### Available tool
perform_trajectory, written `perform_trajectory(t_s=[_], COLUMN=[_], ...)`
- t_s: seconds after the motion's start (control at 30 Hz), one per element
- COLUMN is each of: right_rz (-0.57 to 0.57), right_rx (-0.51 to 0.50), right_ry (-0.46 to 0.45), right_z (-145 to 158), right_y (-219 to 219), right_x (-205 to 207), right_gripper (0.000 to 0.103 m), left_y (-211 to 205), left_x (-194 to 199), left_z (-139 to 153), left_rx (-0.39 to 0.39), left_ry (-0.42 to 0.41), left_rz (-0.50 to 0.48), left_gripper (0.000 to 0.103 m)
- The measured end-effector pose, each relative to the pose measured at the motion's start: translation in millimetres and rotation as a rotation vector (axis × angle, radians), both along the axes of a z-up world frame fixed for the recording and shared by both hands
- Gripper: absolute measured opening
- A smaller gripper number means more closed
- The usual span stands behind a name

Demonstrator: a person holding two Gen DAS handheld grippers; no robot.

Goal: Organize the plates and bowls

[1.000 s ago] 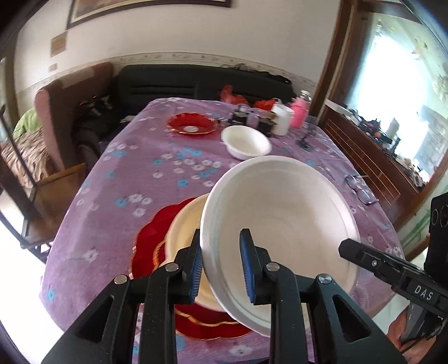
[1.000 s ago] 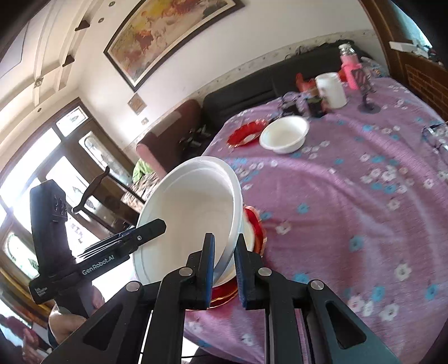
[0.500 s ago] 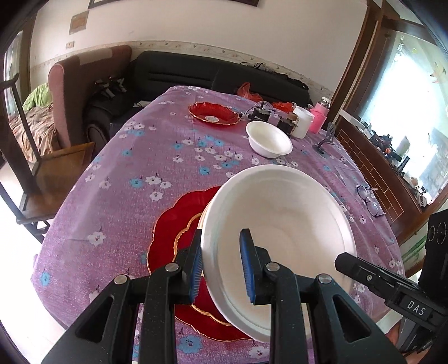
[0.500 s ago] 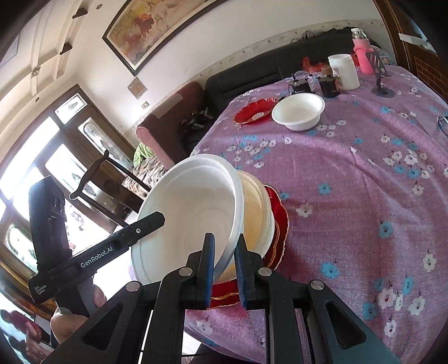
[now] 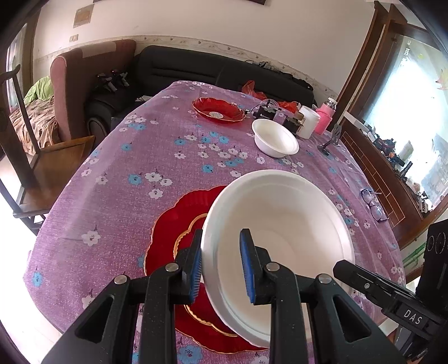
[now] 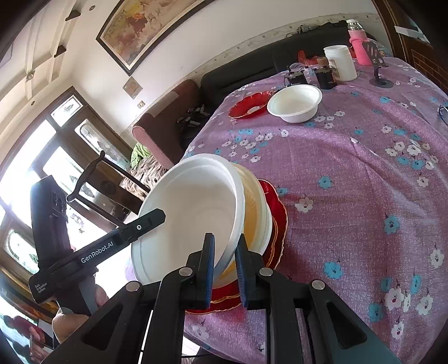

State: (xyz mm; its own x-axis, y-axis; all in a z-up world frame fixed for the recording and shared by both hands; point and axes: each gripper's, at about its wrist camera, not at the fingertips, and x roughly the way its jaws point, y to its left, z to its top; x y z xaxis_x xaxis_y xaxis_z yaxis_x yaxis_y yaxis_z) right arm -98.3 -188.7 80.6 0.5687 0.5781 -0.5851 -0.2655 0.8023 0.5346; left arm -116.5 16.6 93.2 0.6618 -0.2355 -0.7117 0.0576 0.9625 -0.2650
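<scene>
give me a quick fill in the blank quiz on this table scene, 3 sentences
1. Both tongs, left tongs and right tongs, grip the rim of the large ____ bowl.
2. Under it lies a scalloped ____ plate.
3. The tablecloth is purple with a ____ pattern.

Missing words: white; red; flower

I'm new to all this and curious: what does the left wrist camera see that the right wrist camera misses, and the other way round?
Only the left wrist view shows the eyeglasses on the tablecloth and the bright window side of the room. Only the right wrist view shows the framed painting and the cream bowl under the big white bowl. Both show each tool, left tool and right tool, gripping that bowl's rim over the red plate, plus the small white bowl farther away.
</scene>
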Motion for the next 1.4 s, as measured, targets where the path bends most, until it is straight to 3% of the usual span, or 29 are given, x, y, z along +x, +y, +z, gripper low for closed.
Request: perform_trajectory(t_s=[0.9, 1.27, 1.4], right_rz=[-0.006, 0.002, -0.008], right_rx=[-0.024, -0.004, 0.020], right_ry=[0.016, 0.009, 0.002], right_z=[-6.2, -0.4, 3.7], right_y=[3.1, -1.6, -10.2], right_x=[8.1, -0.4, -5.3], right_gripper=[0.018, 0.037, 0.038], left_y=[8.6, 14.6, 14.4], left_x=[9.8, 3.7, 0.0], left_z=[-11.9, -12.6, -8.8], left_rx=[-0.014, -0.028, -0.025], left_ry=[0.029, 0.027, 0.017], left_rz=[0.029, 0.037, 0.035], left_gripper=[0.026, 0.030, 0.031])
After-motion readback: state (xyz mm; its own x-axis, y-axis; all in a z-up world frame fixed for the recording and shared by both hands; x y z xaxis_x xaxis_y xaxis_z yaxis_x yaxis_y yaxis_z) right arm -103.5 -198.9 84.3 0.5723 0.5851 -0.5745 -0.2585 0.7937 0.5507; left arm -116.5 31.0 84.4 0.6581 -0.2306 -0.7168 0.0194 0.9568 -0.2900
